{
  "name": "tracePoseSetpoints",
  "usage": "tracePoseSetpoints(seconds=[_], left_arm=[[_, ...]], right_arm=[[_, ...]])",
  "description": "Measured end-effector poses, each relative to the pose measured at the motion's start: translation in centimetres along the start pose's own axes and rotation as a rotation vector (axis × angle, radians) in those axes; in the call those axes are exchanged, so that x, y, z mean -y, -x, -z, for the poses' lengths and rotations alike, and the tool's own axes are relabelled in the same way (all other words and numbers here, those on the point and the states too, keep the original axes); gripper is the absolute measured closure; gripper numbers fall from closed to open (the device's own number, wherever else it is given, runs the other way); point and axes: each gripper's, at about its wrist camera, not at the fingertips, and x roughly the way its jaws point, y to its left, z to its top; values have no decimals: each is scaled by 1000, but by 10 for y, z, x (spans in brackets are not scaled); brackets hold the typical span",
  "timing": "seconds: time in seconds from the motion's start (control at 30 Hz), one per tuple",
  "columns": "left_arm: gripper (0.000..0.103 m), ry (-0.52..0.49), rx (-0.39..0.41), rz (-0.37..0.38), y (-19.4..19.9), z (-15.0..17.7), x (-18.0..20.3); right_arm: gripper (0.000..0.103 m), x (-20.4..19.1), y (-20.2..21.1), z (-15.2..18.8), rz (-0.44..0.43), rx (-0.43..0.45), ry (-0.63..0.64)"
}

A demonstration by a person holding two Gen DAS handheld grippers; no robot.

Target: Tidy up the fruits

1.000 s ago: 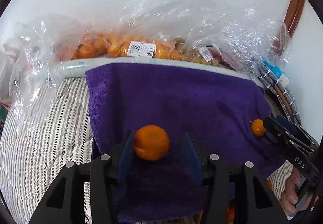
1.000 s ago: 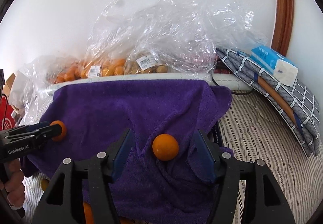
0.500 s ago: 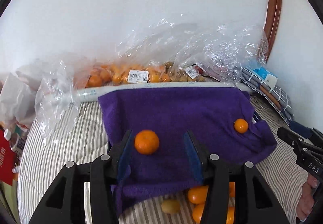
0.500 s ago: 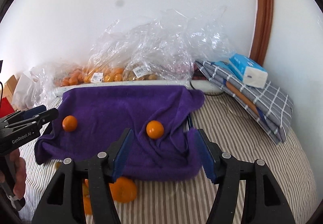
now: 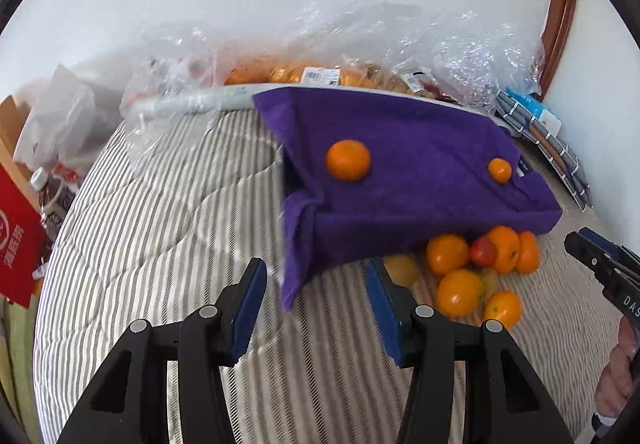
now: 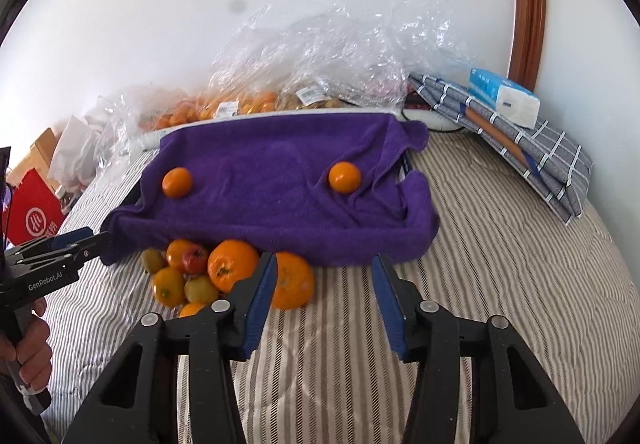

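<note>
Both jaws are spread wide and holding nothing, the left gripper (image 5: 316,308) and right gripper (image 6: 324,302) hovering over the striped quilted bed (image 6: 500,284) just in front of the purple terry towel (image 6: 280,179). Two small round orange tangerines (image 6: 177,182) (image 6: 344,176) sit on top of that towel, well apart, and a loose pile of orange, yellowish and red fruits (image 6: 216,272) lies on the bed right against the towel's front edge, with clear plastic bags of fruit (image 6: 256,99) behind the towel by the wall

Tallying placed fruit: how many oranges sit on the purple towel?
2: one orange toward the towel's left side, another orange toward its right. More fruit lies below its front edge, some perhaps hidden.
</note>
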Motion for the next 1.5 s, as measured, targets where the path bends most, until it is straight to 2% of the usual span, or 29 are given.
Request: tracePoseSetpoints(seconds=[0.13, 0.23, 0.37, 0.53, 0.83, 0.87, 0.93, 1.1, 1.37, 1.5], left_arm=[[54, 33, -41, 14, -2, 13, -12], [54, 32, -34, 19, 1, 17, -16], [54, 34, -30, 42, 2, 18, -16], [54, 20, -40, 63, -5, 11, -14], [54, -5, -98, 136, -17, 1, -7], [54, -8, -100, 145, -17, 1, -7], [54, -19, -112, 148, -18, 4, -4], [54, -44, -140, 115, -22, 10, 1], [54, -47, -175, 161, -23, 15, 5], [54, -64, -170, 150, -24, 16, 9]], right_arm=[[60, -8, -2, 5, -19, -14, 16], [60, -13, -5, 8, -41, -20, 27], [60, -20, -19, 12, -77, -70, 48], [60, -27, -38, 14, -60, -107, 75], [55, -34, -45, 16, 27, -98, 126], [56, -34, -47, 19, 31, -105, 130], [65, -32, -51, 22, 33, -127, 128], [66, -28, -40, 21, 45, -79, 112], [67, -11, -26, 26, 32, -51, 4], [67, -8, -23, 29, 32, -46, 2]])
